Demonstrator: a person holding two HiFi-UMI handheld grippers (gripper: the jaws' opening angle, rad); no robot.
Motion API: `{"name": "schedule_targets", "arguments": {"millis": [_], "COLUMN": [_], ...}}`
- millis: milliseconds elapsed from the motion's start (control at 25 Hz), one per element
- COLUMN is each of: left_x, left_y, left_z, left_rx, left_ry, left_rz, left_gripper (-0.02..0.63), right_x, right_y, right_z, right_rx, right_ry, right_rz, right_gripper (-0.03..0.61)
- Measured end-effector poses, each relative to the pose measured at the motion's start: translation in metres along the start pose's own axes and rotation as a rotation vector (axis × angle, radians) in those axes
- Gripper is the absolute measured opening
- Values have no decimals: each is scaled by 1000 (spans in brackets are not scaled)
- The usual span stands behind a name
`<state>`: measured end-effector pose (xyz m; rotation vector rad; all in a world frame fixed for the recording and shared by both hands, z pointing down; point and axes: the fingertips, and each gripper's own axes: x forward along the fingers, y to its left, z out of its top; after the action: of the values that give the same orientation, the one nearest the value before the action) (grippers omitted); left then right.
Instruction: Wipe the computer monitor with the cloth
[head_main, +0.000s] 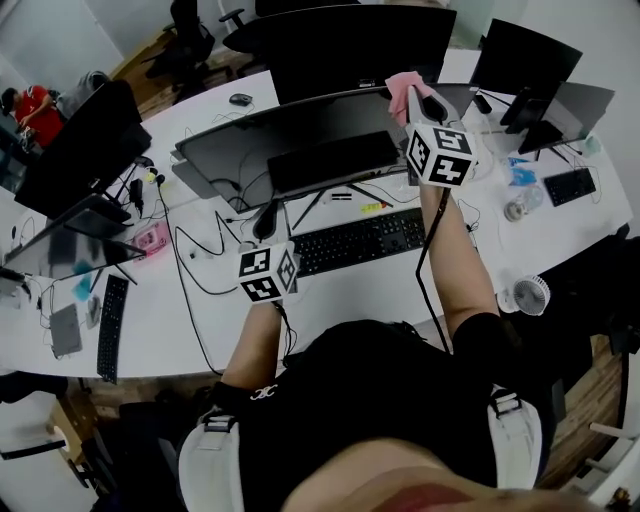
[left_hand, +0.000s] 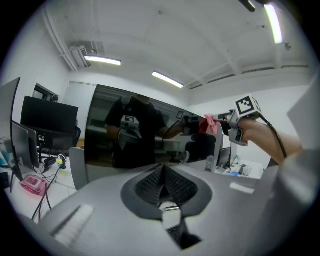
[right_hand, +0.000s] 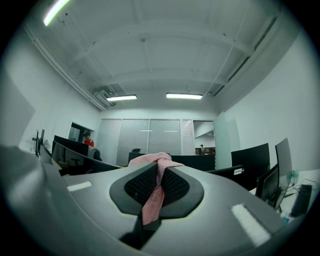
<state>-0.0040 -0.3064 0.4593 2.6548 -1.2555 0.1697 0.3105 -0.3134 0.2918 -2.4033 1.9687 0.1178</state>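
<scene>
The right gripper (right_hand: 159, 171) was pinched shut on the pink cloth (right_hand: 152, 199). A bunch of the cloth lay folded over the jaw tips, and 1 narrow tail hung down between the jaws. In the head view, this gripper was raised to the top edge of the wide curved monitor (head_main: 260, 135), near the monitor's right end. The cloth was up against or just above that edge, but I could not tell whether it touched the screen. The left gripper (left_hand: 163, 172) had its 2 jaws pressed together with nothing between them. It was held low in front of the monitor's lower left part, above the keyboard (head_main: 360, 240). The cloth looked like a loose knit: very light, soft and limp. It would probably fold and slide under pressure instead of pushing back, so a firm grip near its middle seemed right, with a wad left proud of the tips. The dark glossy screen reflected the person clearly and was probably easy to mark. It would be safer if only the fabric touched it, never the hard jaws, and with light pressure. The monitor stood on a stand and might rock when pushed near its top edge. If it needed steadying, the bezel or lower edge seemed the place to hold, not the panel itself.
</scene>
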Motion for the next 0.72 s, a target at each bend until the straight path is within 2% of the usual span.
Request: {"name": "schedule_targets", "arguments": {"millis": [240,480,600,720], "left_x": [21,33,36,35], "left_y": [-27,-48,-54,-58], "left_z": [3,6,8,12], "left_rx": [10,26,34,44], "left_ry": [2,4,2,-3], "left_rz": [-23,-45,-53,-60], "left_gripper": [51,51,51,51], "right_x": [-8,-21,-29,-43], "right_y": [-67,-130,-150,-151], "right_z": [-3,-8,-11,-7], "right_rx": [-73,-80,-86,-101], "right_ry": [17,38,41,-8], "right_rz": [-101,-209,-248,-246], "right_gripper": [12,12,12,14]}}
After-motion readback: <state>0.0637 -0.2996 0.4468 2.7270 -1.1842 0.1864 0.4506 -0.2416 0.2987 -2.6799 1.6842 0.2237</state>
